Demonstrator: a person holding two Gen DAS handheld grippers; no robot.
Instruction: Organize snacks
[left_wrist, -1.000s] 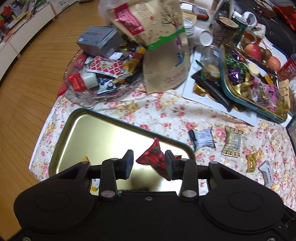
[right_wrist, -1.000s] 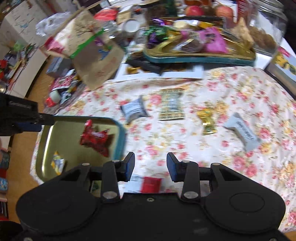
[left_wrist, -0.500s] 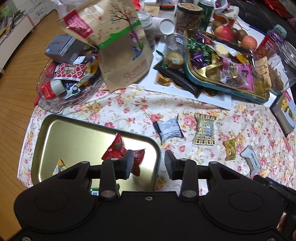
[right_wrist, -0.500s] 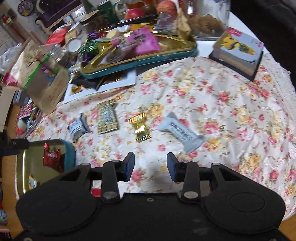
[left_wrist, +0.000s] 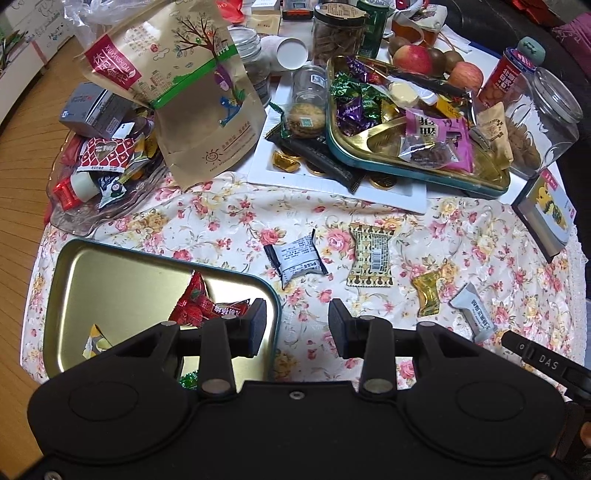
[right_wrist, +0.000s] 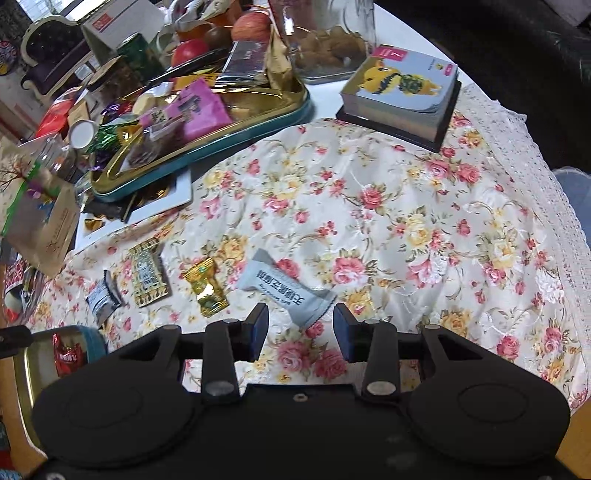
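Right tool (right_wrist: 297, 326), jaws parted and empty, hovers over the pale grey foil-wrapped snack bar (right_wrist: 282, 290) on the floral-clothed counter (right_wrist: 406, 221), seemingly lining up a pickup, which calls for lowering, closing, then carrying to the gold metal tray (right_wrist: 22, 369).

Tray (left_wrist: 74, 258) sitting at tablecloth's (left_wrist: 221, 221) left edge, holding two candies (left_wrist: 199, 304). Four wrapped snacks (left_wrist: 371, 254) lying in a row right of tray; cluttered dish (left_wrist: 74, 218) sitting behind tray.
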